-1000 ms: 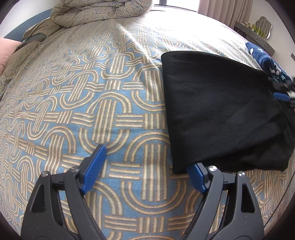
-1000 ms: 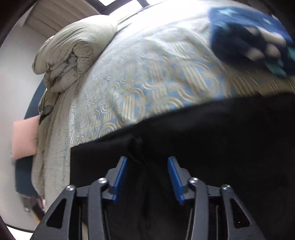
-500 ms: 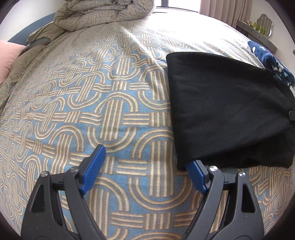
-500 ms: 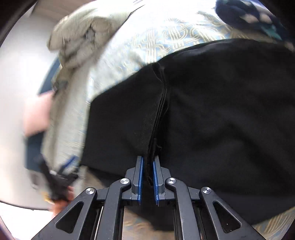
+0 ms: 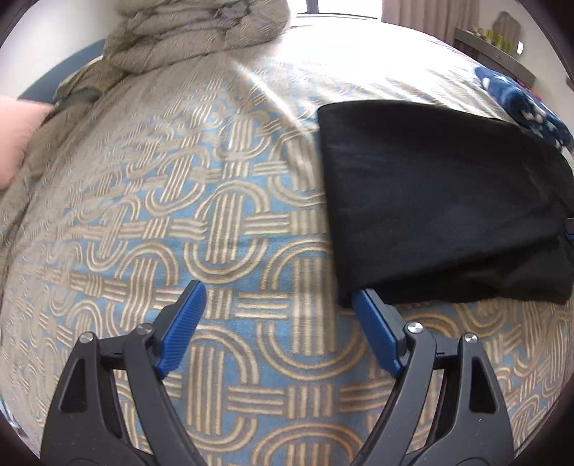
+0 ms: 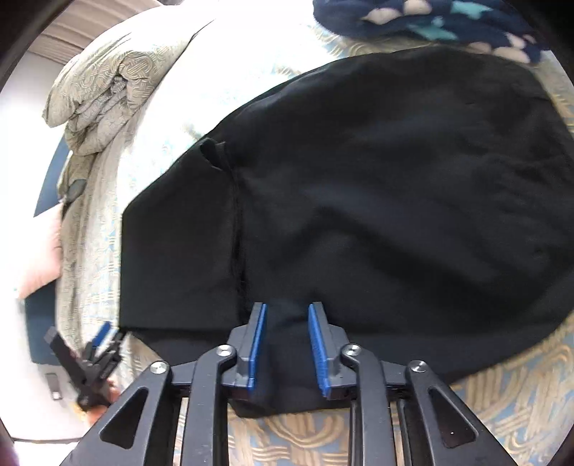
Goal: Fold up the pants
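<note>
Sunlight washed across the bed (image 5: 222, 229), its blue cover looped with tan knots, a rumpled duvet (image 5: 201, 32) heaped at the head. On the cover lay the pants (image 5: 441, 200), black and doubled over into a compact slab, one layer showing beneath the top one along the near edge. My left hand-held gripper (image 5: 276, 322) hung with its blue pads spread wide, the right pad just touching the slab's near corner, gripping nothing. My right hand-held gripper (image 6: 287, 340) sat over the opposite edge, pads parted with black cloth between them but not pinched. A dark blue patterned cloth (image 6: 430, 25) lay beyond. By my judgement the main folds were done; what remained looked like one more fold, or simply squaring the uneven lower layer.
</note>
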The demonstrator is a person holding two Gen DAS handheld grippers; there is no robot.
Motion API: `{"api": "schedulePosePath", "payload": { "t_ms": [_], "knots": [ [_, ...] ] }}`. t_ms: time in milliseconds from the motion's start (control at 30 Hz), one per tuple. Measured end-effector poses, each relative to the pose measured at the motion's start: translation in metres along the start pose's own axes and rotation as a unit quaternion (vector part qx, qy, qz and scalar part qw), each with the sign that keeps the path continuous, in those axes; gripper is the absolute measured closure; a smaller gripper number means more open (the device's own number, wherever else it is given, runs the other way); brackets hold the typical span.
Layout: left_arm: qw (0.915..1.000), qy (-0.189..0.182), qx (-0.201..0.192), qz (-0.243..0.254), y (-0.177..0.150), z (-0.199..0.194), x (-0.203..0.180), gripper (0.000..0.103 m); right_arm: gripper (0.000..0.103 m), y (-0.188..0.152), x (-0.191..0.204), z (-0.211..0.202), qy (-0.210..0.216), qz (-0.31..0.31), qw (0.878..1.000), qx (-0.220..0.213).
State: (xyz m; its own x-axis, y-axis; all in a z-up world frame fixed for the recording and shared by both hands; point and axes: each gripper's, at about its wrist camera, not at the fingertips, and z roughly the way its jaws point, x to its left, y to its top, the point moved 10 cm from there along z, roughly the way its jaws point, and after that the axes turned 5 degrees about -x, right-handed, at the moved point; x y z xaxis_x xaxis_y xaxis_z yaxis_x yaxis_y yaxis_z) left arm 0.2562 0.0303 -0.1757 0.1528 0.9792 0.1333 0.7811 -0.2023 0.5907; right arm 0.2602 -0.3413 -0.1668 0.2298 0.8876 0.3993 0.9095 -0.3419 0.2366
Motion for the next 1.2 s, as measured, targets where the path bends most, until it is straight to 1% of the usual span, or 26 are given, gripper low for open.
{"api": "schedulePosePath", "payload": {
  "t_ms": [67, 100, 167, 267, 433, 500, 633, 700, 833, 900, 933, 967, 1033, 1067, 1100, 1133, 1167, 1200],
  "knots": [
    [0.9998, 0.002, -0.009, 0.018, 0.004, -0.007, -0.007, 0.019, 0.076, -0.002, -0.007, -0.002, -0.017, -0.004, 1.0, -0.004],
    [0.9995, 0.005, -0.014, 0.029, 0.007, -0.011, -0.012, 0.019, 0.076, -0.004, -0.011, -0.004, -0.019, -0.002, 1.0, -0.005],
    [0.9988, 0.005, -0.022, 0.043, 0.012, -0.016, -0.019, 0.019, 0.071, -0.007, -0.017, -0.008, -0.016, 0.009, 1.0, -0.007],
    [0.9985, -0.008, -0.029, 0.045, 0.02, -0.023, -0.029, 0.019, 0.066, -0.011, -0.032, -0.016, -0.019, 0.025, 0.999, -0.017],
    [0.9978, -0.026, -0.032, 0.051, 0.031, -0.023, -0.048, 0.019, 0.066, -0.015, -0.054, -0.028, -0.014, 0.051, 0.998, -0.026],
    [0.997, -0.037, -0.034, 0.059, 0.04, -0.023, -0.06, 0.019, 0.065, -0.019, -0.06, -0.031, -0.019, 0.055, 0.998, -0.031],
    [0.9926, -0.074, -0.047, 0.084, 0.068, -0.023, -0.097, 0.019, 0.065, -0.026, -0.07, -0.04, -0.022, 0.057, 0.997, -0.037],
    [0.9881, -0.105, -0.053, 0.1, 0.085, -0.022, -0.126, 0.019, 0.065, -0.029, -0.063, -0.041, -0.021, 0.057, 0.997, -0.041],
    [0.9779, -0.147, -0.059, 0.136, 0.116, -0.013, -0.188, 0.019, 0.065, -0.035, -0.067, -0.048, -0.011, 0.061, 0.997, -0.048],
    [0.9742, -0.165, -0.054, 0.144, 0.128, -0.005, -0.22, 0.019, 0.065, -0.04, -0.073, -0.057, -0.005, 0.063, 0.997, -0.054],
    [0.9728, -0.172, -0.05, 0.146, 0.132, 0.001, -0.233, 0.019, 0.062, -0.043, -0.079, -0.06, -0.011, 0.065, 0.996, -0.057],
    [0.9717, -0.181, -0.038, 0.147, 0.134, 0.01, -0.25, 0.019, 0.057, -0.045, -0.086, -0.064, -0.022, 0.067, 0.996, -0.061],
    [0.9712, -0.191, -0.007, 0.143, 0.133, 0.029, -0.27, 0.019, 0.055, -0.048, -0.102, -0.072, -0.041, 0.076, 0.993, -0.075],
    [0.9716, -0.188, 0.014, 0.143, 0.127, 0.043, -0.278, 0.019, 0.055, -0.051, -0.113, -0.077, -0.04, 0.088, 0.992, -0.083],
    [0.9727, -0.178, 0.032, 0.146, 0.122, 0.057, -0.282, 0.017, 0.055, -0.052, -0.121, -0.08, -0.034, 0.1, 0.99, -0.09],
    [0.9734, -0.172, 0.022, 0.149, 0.122, 0.06, -0.283, 0.013, 0.055, -0.052, -0.129, -0.084, -0.026, 0.116, 0.988, -0.097],
    [0.974, -0.168, 0.005, 0.152, 0.125, 0.056, -0.284, 0.013, 0.054, -0.053, -0.14, -0.089, -0.019, 0.138, 0.984, -0.107],
    [0.9736, -0.17, 0.01, 0.152, 0.124, 0.054, -0.286, 0.013, 0.053, -0.053, -0.153, -0.094, -0.01, 0.163, 0.979, -0.121]
  ]
}}
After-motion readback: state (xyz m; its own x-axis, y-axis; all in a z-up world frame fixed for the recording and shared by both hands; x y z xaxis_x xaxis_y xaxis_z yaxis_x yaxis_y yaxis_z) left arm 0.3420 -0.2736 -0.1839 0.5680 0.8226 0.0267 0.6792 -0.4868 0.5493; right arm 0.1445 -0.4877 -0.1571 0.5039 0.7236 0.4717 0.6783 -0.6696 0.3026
